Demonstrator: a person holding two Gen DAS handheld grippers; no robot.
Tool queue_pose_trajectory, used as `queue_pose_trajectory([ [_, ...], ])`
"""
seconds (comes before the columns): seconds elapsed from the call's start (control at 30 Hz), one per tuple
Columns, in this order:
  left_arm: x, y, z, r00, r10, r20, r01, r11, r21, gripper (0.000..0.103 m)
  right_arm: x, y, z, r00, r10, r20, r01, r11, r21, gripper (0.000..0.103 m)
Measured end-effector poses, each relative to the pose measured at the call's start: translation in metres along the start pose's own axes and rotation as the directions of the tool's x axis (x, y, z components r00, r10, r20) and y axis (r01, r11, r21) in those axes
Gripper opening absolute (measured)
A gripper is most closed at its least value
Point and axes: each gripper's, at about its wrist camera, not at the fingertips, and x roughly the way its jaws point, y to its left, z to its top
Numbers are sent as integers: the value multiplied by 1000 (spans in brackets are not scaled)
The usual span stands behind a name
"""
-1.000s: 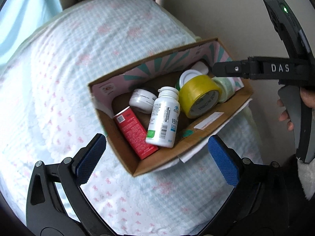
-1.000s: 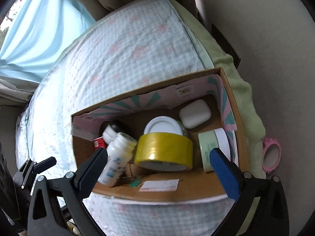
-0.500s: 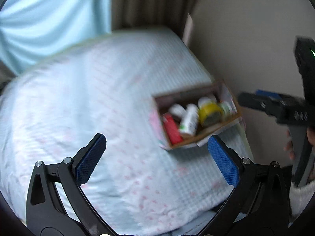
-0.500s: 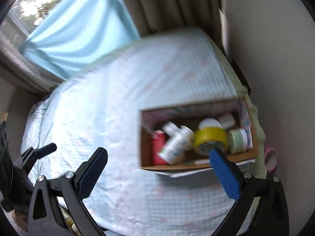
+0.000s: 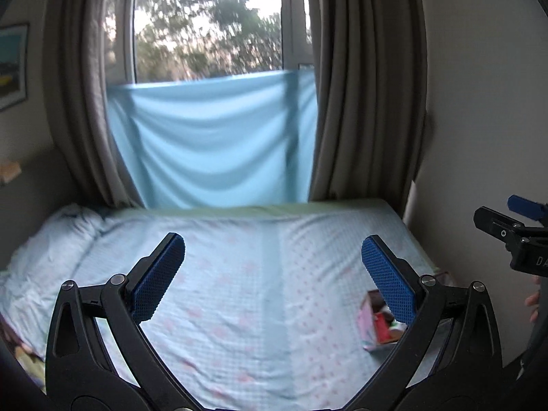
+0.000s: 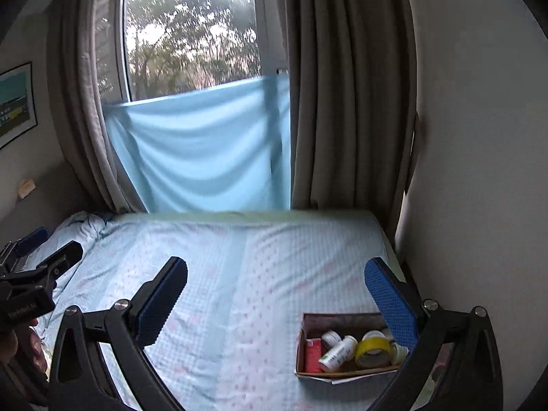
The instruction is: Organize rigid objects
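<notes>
Far left wall: framed picture (image 6: 15,102), teal and dark tones, detail blurred. Small beige item (image 6: 26,187) fixed to the wall below it; type not resolvable.

Left gripper (image 5: 274,270): both blue-padded fingers spread wide, nothing between them, held above the bed (image 5: 239,291). From the right wrist view its body appears at the left edge, with part of a hand (image 6: 20,342) under it.

Bed: pale blue checked sheet with faint pink marks, a green layer showing at the far edge. Rumpled bedding (image 6: 82,226) bunched at the far left corner.

Centre background: window (image 6: 191,34) with trees outside, grey curtains (image 6: 346,102) on either side, light blue cloth (image 6: 205,154) hung across the lower pane.

Right gripper (image 6: 275,299): jaws fully apart, empty, raised above the bed and well clear of the box. From the left wrist view its black body shows at the right edge, fingers of a hand (image 5: 534,303) behind it.

Cardboard box (image 6: 310,373): on the bed near the right-hand edge, close to the wall (image 6: 479,137). Contents, left to right: red carton (image 6: 312,356), small white jar (image 6: 331,337), white pill bottle (image 6: 337,354) lying tilted, yellow tape roll (image 6: 373,351), a pale roll (image 6: 399,351) partly hidden behind the right finger. In the left wrist view the box is mostly covered by the right-hand finger; only a patterned side and a red patch are visible.
</notes>
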Motion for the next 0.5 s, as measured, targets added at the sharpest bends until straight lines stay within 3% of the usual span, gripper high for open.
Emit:
queue_pose_trajectory([
  [0.5, -7, -10, -9, 999, -35, 11, 35, 999, -3, 103, -13, -3, -10, 997, -72, 32, 72, 997, 7, 103],
])
